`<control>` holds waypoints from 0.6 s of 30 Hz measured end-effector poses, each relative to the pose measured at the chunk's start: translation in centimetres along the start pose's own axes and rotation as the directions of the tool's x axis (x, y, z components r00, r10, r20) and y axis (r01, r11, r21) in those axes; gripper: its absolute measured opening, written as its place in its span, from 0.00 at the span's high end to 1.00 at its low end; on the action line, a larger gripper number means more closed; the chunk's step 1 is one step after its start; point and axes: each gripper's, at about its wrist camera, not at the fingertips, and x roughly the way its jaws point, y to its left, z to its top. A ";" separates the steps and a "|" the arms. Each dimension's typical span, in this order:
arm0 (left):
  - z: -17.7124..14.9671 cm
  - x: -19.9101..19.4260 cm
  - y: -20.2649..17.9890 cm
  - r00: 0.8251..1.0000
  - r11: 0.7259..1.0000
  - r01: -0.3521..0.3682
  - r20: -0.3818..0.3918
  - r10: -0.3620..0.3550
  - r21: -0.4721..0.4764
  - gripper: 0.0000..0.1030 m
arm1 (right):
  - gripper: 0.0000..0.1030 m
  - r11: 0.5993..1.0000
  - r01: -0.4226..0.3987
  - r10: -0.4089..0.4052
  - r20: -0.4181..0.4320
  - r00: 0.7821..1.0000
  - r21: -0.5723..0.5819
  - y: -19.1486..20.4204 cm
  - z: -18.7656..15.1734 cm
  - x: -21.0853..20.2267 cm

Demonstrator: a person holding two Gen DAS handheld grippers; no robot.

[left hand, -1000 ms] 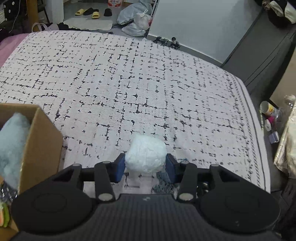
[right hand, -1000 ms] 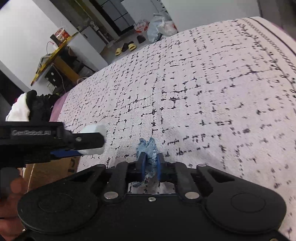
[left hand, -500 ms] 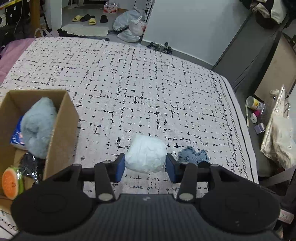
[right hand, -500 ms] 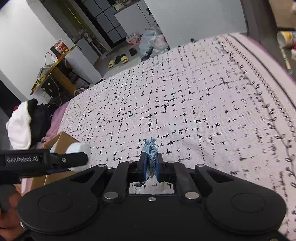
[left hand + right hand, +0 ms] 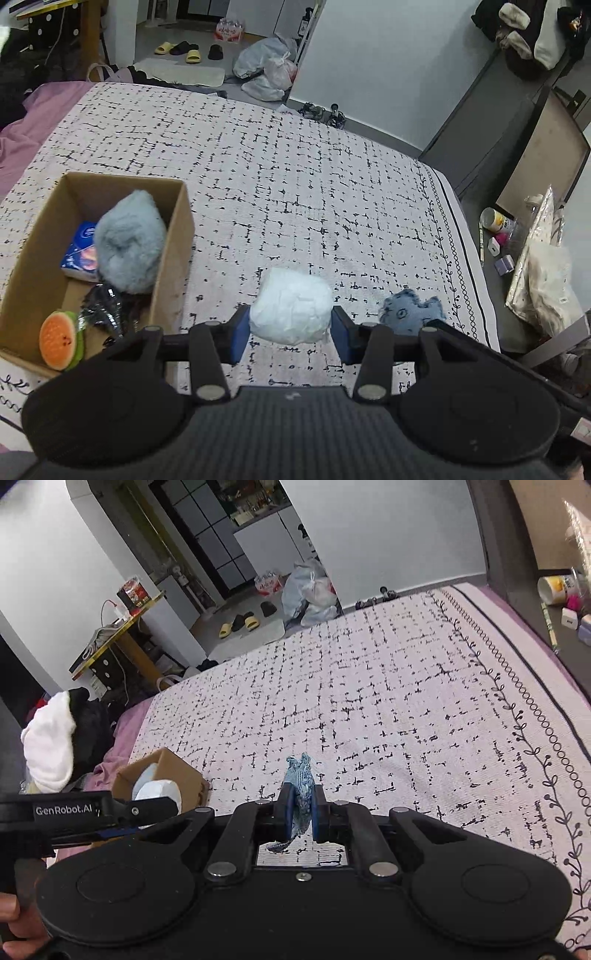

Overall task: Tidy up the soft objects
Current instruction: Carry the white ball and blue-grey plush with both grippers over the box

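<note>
My left gripper (image 5: 290, 332) is shut on a white crumpled soft ball (image 5: 290, 309) and holds it above the patterned bedspread (image 5: 295, 206), right of a cardboard box (image 5: 173, 258). The box holds a grey fluffy toy (image 5: 127, 245), a blue packet (image 5: 79, 251), an orange slice plush (image 5: 59, 339) and something dark and shiny. My right gripper (image 5: 302, 812) is shut on a blue denim piece (image 5: 301, 786), held above the bed. That denim piece also shows in the left wrist view (image 5: 410, 312). In the right wrist view the left gripper (image 5: 122, 808) with the white ball (image 5: 160, 792) is in front of the box (image 5: 184, 779).
The bed's right edge (image 5: 469, 258) drops to a dark floor with a can (image 5: 496, 221), small items and a plastic bag (image 5: 543, 280). Pink bedding (image 5: 22, 129) lies at the far left. Plastic bags (image 5: 269, 74) and slippers (image 5: 184, 50) are on the floor beyond the bed.
Both grippers have risen and pulled back with their objects still held. The box and its contents have come fully into the left wrist view.
</note>
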 end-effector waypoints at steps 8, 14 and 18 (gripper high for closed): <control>-0.4 -2.0 1.6 0.999 1.000 0.014 0.030 -0.013 -0.028 0.56 | 0.91 1.000 0.015 -0.014 0.039 0.999 -0.020 1.8 0.1 -1.9; -0.6 -3.0 3.2 0.999 0.998 0.023 0.042 -0.021 -0.051 0.56 | 0.91 0.999 0.013 -0.012 0.053 0.999 -0.033 3.2 -0.1 -2.4; -0.6 -3.7 4.3 0.998 0.998 0.026 0.054 -0.023 -0.064 0.56 | 0.91 0.999 0.012 -0.010 0.053 0.999 -0.041 4.0 -0.3 -2.4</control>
